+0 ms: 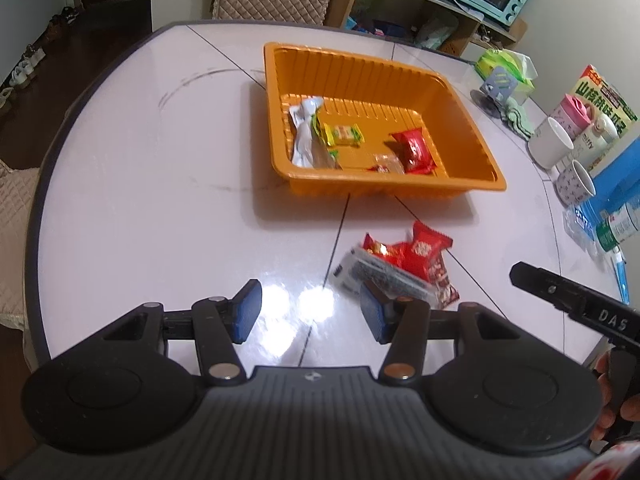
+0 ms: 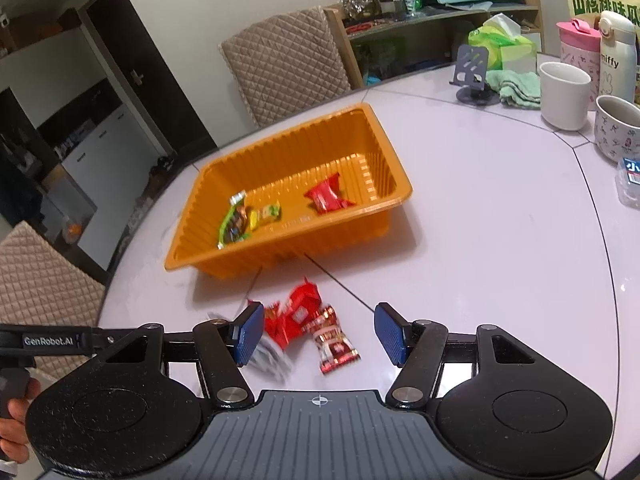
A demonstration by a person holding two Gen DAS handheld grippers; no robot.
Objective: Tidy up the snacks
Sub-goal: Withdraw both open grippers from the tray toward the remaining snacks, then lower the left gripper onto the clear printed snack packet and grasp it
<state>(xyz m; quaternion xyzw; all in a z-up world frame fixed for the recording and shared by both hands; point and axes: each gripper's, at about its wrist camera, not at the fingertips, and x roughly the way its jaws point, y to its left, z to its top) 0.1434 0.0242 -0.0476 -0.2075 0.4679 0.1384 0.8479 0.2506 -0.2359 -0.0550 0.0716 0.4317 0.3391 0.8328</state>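
An orange plastic tray (image 1: 472,136) (image 2: 396,196) sits mid-table and holds a red snack packet (image 1: 414,150) (image 2: 326,196), a yellow-green one (image 1: 344,134) (image 2: 265,214) and a white wrapper (image 1: 306,132). In front of the tray lies a small pile of loose snacks: red packets (image 1: 426,254) (image 2: 298,312) over a white-and-grey pack (image 1: 376,276). My left gripper (image 1: 312,314) is open above the bare table, just left of the pile, with nothing between its blue pads. My right gripper (image 2: 320,334) is open above the pile, and a red packet (image 2: 334,346) lies below the gap.
Along the table's right side stand a white mug (image 2: 564,96), a patterned cup (image 2: 616,128), a pink tumbler (image 2: 576,48), a white flask (image 2: 618,56), a phone stand (image 2: 474,70), a green cloth (image 2: 516,86) and a blue box (image 1: 616,184). Quilted chairs (image 2: 280,68) ring the table.
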